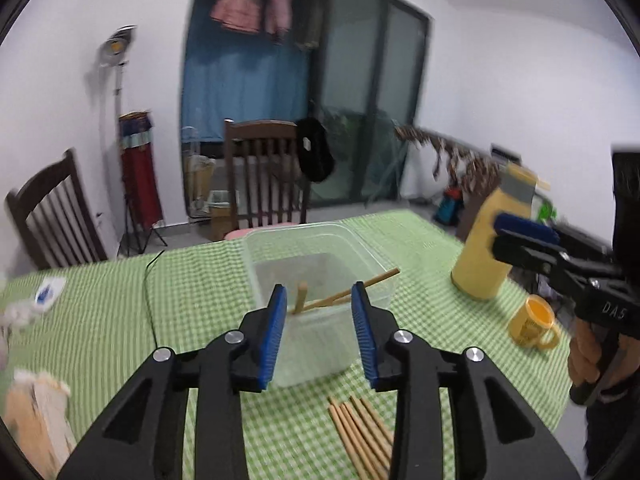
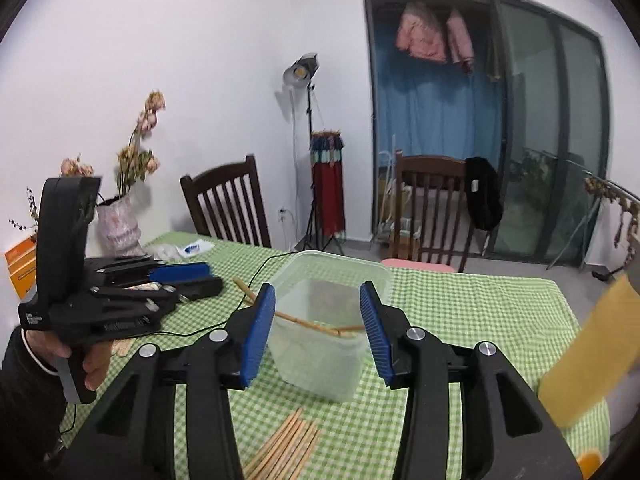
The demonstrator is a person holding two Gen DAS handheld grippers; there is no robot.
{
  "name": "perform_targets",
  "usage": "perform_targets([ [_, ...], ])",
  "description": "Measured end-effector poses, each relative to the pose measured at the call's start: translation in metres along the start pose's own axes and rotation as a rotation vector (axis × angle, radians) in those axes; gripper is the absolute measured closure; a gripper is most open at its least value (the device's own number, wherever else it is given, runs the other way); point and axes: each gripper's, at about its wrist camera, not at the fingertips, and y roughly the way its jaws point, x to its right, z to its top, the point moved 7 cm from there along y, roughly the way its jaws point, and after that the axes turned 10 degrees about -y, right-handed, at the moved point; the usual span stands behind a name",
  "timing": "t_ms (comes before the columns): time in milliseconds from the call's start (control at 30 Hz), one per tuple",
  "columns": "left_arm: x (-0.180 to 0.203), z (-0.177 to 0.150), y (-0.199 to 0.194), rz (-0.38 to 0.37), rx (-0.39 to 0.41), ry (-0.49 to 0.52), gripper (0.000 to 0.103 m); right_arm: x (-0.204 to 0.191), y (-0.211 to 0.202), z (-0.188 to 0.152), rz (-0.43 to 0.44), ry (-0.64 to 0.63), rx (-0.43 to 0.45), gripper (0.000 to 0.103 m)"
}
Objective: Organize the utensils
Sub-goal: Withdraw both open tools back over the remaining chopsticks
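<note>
Chopsticks lie in a loose bundle on the green checked tablecloth just under your two tools. Your left gripper stands partly open with nothing between its blue pads, and your right gripper is likewise parted and empty. Just beyond both sits the clear plastic tub, with two more chopsticks leaning inside it, one tip over the rim. To its right stand a yellow mug and a tall yellow canister.
</note>
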Motion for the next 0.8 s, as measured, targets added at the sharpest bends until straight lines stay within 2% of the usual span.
perform_targets([
  [67, -0.004, -0.014, -0.023, 0.009, 0.035, -0.018, 0.060, -0.002, -0.016, -0.017, -0.028, 0.003, 0.004, 0.053],
  [133, -0.005, -0.039, -0.048, 0.047, 0.071, -0.005, 0.057, -0.007, -0.028, -0.039, -0.053, -0.007, -0.007, 0.053],
  [200, -0.007, -0.062, -0.065, 0.069, 0.080, -0.007, 0.051, -0.014, -0.037, -0.064, -0.104, -0.030, -0.038, 0.050],
  [233, -0.008, -0.076, -0.073, 0.073, 0.082, -0.021, 0.045, -0.017, -0.039, -0.072, -0.119, -0.031, -0.045, 0.047],
  [267, -0.010, -0.090, -0.079, 0.078, 0.084, -0.029, 0.040, -0.020, -0.043, -0.082, -0.129, -0.029, -0.055, 0.046],
  [333, -0.008, -0.115, -0.090, 0.094, 0.080, -0.026, 0.035, -0.027, -0.049, -0.102, -0.139, -0.010, -0.069, 0.044],
  [433, -0.004, -0.150, -0.094, 0.130, 0.052, 0.000, 0.035, -0.037, -0.059, -0.126, -0.159, 0.021, -0.065, 0.035],
  [567, -0.004, -0.193, -0.105, 0.144, 0.042, 0.011, 0.030, -0.053, -0.076, -0.153, -0.265, -0.015, -0.045, 0.026],
  [667, -0.007, -0.213, -0.108, 0.158, 0.063, -0.012, 0.026, -0.063, -0.085, -0.169, -0.314, -0.018, -0.044, 0.020],
  [800, -0.013, -0.243, -0.116, 0.166, 0.070, -0.071, 0.022, -0.072, -0.091, -0.192, -0.328, 0.032, -0.062, 0.018],
])
